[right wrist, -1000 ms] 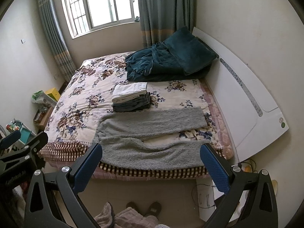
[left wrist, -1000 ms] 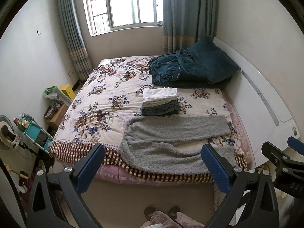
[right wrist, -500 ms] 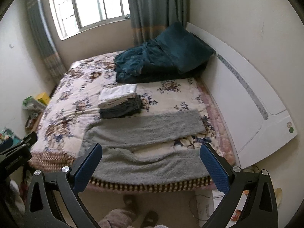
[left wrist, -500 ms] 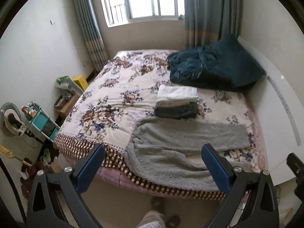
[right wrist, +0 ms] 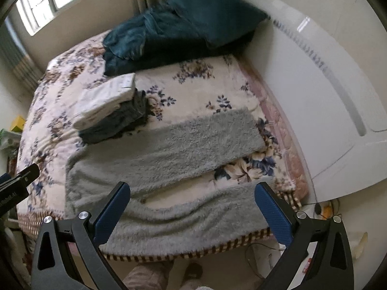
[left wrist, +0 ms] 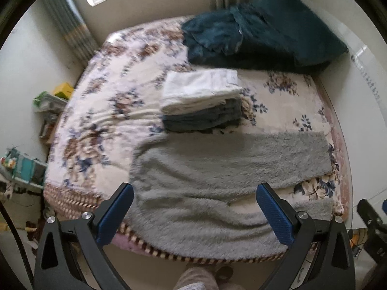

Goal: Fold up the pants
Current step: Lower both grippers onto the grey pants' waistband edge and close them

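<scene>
The left wrist view is taking in the clutter on the floor at the bed's left side, a yellow box (left wrist: 63, 89) and a teal rack (left wrist: 23, 169), which the right wrist view barely catches. The right wrist view is showing the long white headboard (right wrist: 321, 91) nearly whole, and a cable lying on the floor below it.

The body of the left gripper is poking into the right view's left edge with pale lettering on it, too blurred for me to read.

The grey fleece pants (left wrist: 217, 176) are lying spread along the near edge of the floral bedspread (left wrist: 106, 101), waist to the left, legs running right and splayed slightly apart so a wedge of flowers is showing between them. The nearer leg is drooping over the checked hem. Just behind them a stack of folded clothes (left wrist: 203, 101) is sitting, white on top of dark grey, and a teal blanket (left wrist: 261, 31) is heaped by the headboard.

The left gripper (left wrist: 193, 215) and the right gripper (right wrist: 192, 212) are both hovering above the pants, jaws spread wide, gripping nothing.
</scene>
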Tool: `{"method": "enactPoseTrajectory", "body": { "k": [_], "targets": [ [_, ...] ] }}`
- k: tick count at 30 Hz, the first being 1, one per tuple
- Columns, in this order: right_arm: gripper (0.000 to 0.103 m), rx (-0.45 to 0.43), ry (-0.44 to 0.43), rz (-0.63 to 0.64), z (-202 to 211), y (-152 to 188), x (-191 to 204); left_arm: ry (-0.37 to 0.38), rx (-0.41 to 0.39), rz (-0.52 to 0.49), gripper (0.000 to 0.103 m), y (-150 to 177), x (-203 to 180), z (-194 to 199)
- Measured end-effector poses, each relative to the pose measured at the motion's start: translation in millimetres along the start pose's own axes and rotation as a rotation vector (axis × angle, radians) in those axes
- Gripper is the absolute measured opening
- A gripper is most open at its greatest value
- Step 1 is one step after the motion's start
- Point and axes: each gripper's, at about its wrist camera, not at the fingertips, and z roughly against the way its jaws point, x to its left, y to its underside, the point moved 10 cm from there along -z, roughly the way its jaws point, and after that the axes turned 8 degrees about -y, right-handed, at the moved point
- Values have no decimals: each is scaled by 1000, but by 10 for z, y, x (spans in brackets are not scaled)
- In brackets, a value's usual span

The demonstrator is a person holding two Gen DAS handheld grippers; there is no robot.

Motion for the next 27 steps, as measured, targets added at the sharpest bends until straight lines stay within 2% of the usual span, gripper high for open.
{"method": "enactPoseTrajectory", "body": {
  "k": [7,11,14,19,22,27],
  "targets": [
    [103,52,20,-26,-1367,-463,-194,-8,55,-69,103,-474,-472,-1057],
    [103,101,34,28,-2174,-616,-320,-37,76,-89,103,-584,-719,-1640],
    [103,181,48,100,-2887,-712,-485,-30,124,-109,103,-575,-943,-2125],
    [103,306,83,278,-3799,-725,-699,-79,178,-158,103,-560,-1262,-2893],
    [103,389,125,390,-4290,-705,-745,-114,199,-216,103,-564,-1432,-3298],
    [103,476,158,574,-4937,-734,-691,-121,242,-289,103,-488,-1620,-3796]
  ]
}}
